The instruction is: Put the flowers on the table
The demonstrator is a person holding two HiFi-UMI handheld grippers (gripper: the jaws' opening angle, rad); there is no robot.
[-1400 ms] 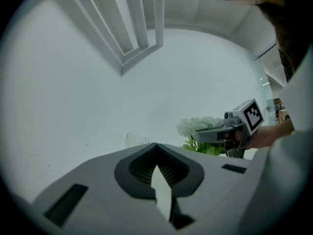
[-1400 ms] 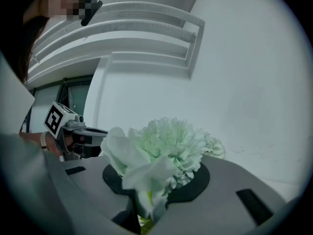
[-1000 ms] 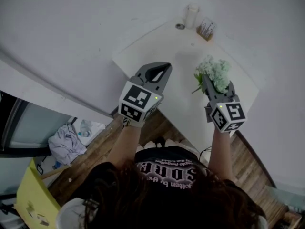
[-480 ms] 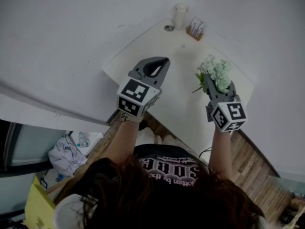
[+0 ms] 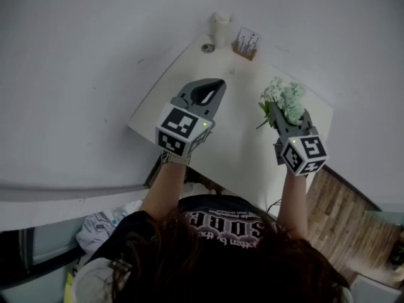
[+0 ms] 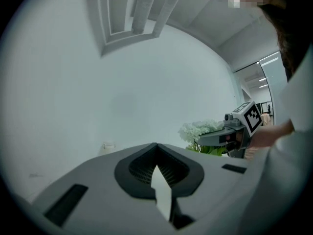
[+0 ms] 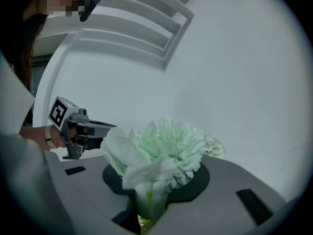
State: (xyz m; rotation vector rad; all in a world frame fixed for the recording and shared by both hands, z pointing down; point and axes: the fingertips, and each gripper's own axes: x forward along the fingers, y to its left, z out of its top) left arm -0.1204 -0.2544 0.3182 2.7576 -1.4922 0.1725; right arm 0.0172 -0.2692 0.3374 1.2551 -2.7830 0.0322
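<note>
A bunch of pale green and white flowers [image 5: 284,96] stands up out of my right gripper [image 5: 289,115], which is shut on the stems. In the right gripper view the blooms [image 7: 171,141] fill the space above the jaws and hide the tips. The gripper hangs over the right part of the white table [image 5: 240,150]. My left gripper [image 5: 218,84] is over the table's middle, shut, with nothing between its tips [image 6: 156,145]. The left gripper view shows the flowers [image 6: 198,131] and the right gripper [image 6: 230,136] off to the right.
At the table's far end stand a white cup [image 5: 221,27], a small round object [image 5: 207,47] and a wooden holder with cards [image 5: 247,43]. White walls surround the table. Wood floor [image 5: 334,207] shows at lower right, and crumpled cloth [image 5: 104,223] at lower left.
Both grippers keep their pose and the flowers stay held. The table has shifted left and lower in the head view, so both grippers now hang further over it.
</note>
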